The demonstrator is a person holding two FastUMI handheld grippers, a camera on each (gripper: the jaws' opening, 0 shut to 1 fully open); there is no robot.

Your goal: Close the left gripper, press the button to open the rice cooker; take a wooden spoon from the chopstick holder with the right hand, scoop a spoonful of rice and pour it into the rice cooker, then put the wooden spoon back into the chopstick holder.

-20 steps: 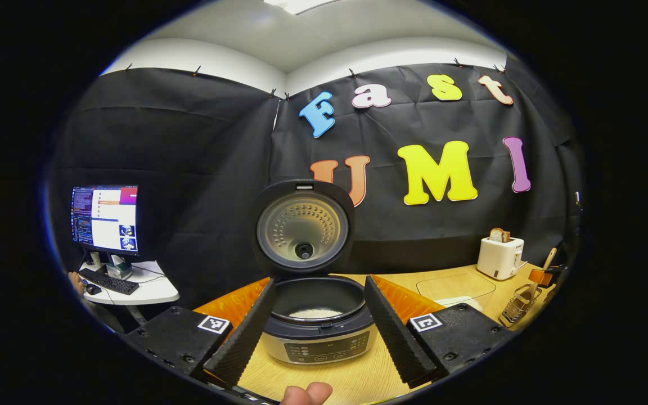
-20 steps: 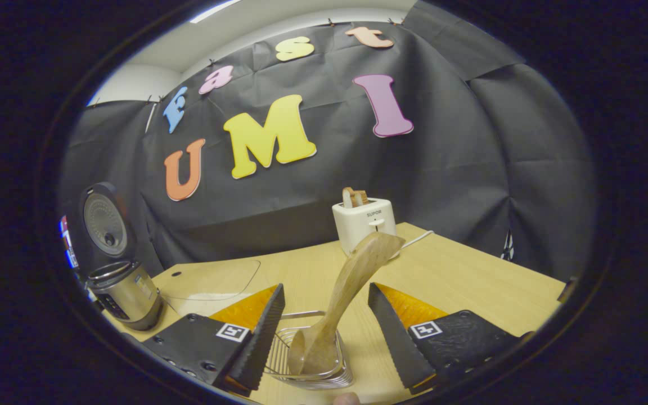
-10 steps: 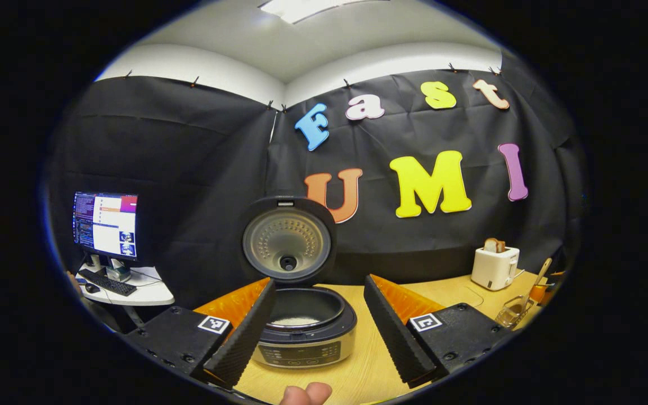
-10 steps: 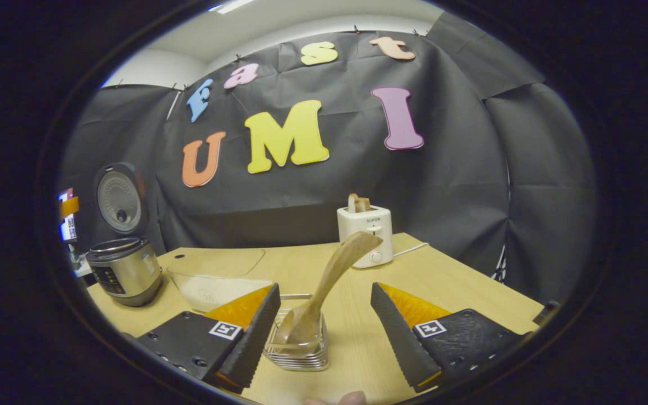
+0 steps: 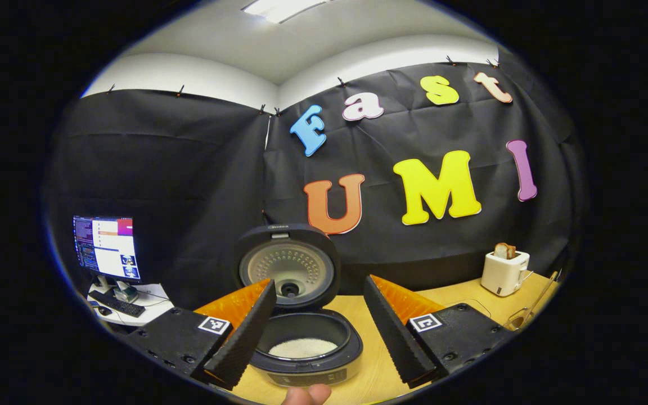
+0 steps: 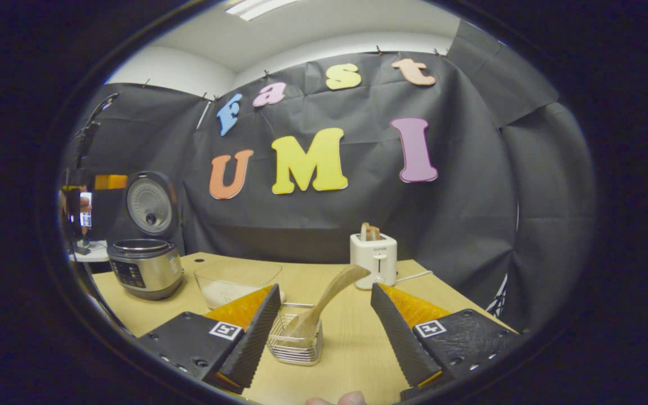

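In the left gripper view a computer monitor is glowing on a small white side desk at the far left, off the wooden table. The left gripper is hovering with its two fingers spread wide and gripping nothing, and between them the rice cooker is sitting near the table's left end with its lid standing upright and white rice lying in the inner pot. A fingertip of the hand holding that gripper is peeking in at the bottom. Toward the right end of the table a white toaster with bread in its slot is standing at the back edge. In the right gripper view the open cooker is standing at the table's left end, and just to its right a clear glass bowl with rice in it is resting on the wood. The right gripper is hanging with its fingers wide apart and empty, framing the wire chopstick holder, which is sitting in the middle of the table toward the front edge. The wooden spoon is standing in that holder, bowl end down, its handle leaning up to the right toward the toaster, untouched by either finger.
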